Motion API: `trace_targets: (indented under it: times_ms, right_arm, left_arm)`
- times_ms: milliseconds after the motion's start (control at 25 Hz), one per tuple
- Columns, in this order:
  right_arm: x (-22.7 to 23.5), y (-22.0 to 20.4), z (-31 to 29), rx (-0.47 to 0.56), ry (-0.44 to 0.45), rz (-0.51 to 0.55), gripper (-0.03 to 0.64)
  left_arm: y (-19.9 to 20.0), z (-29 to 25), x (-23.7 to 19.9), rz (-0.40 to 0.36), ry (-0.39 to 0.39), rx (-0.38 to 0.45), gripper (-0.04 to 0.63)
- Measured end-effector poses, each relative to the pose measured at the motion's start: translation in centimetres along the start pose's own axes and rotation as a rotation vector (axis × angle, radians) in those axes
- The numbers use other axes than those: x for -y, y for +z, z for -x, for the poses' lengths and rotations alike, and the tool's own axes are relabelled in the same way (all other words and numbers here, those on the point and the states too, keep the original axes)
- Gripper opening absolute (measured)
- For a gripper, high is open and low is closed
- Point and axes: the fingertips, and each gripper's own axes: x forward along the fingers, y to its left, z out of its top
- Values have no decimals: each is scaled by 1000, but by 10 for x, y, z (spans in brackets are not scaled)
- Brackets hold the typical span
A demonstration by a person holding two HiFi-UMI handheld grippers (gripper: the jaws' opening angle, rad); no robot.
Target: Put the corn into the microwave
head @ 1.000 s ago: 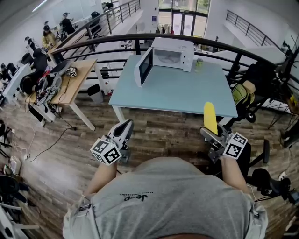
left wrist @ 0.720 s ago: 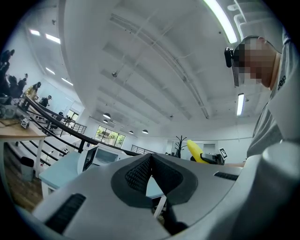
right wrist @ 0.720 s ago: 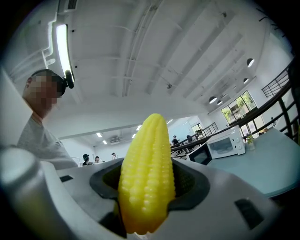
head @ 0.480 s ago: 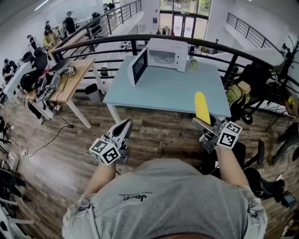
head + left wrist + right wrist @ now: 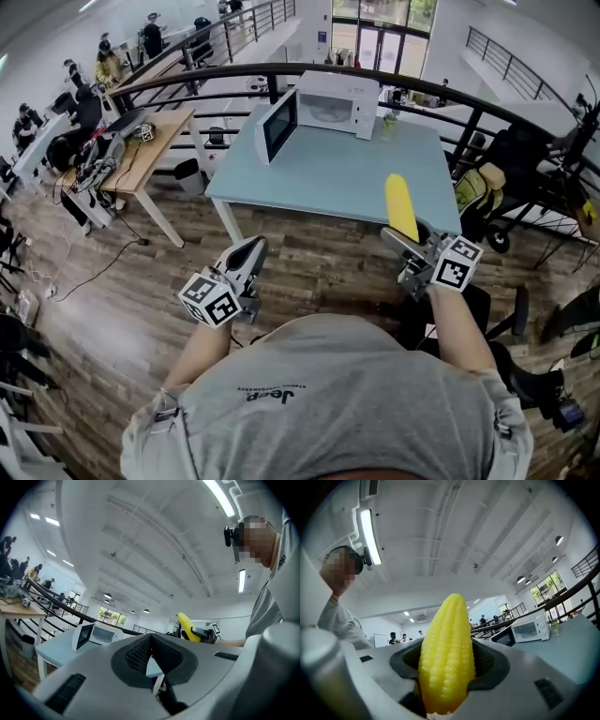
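While the one corn (image 5: 401,206) is pinched at its base by the right gripper (image 5: 411,242), its long axis is aimed ahead at the one microwave (image 5: 328,101), door open, well apart across the worktop (image 5: 328,178). The left gripper (image 5: 246,255) is carried empty, its fingers pressed together.

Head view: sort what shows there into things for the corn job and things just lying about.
Job: corn, held in the right claw; microwave, door open; blue table under it.
Lying about: green bottle beside the microwave; wooden desk; railing; left claw, shut, empty.
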Motion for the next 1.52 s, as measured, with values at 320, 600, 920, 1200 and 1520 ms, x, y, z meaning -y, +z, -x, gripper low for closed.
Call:
trace_targets:
  times_ms: [320, 600, 920, 1200, 1520]
  right_arm:
    - [21, -11, -28, -6, -15, -24, 256]
    - [53, -20, -101, -11, -66, -17, 256]
    - [82, -7, -202, 6, -142, -15, 256]
    - [104, 6, -268, 25, -189, -7, 256]
    - [123, 10, -319, 7, -206, 4, 256]
  left_arm:
    - [0, -4, -30, -3, -3, -13, 8]
    - [16, -22, -116, 15, -56, 6, 8]
    - [65, -48, -222, -21, -155, -13, 8]
    - [98, -55, -302, -22, -178, 11, 8]
    - [109, -57, -366, -4, -162, 12, 8]
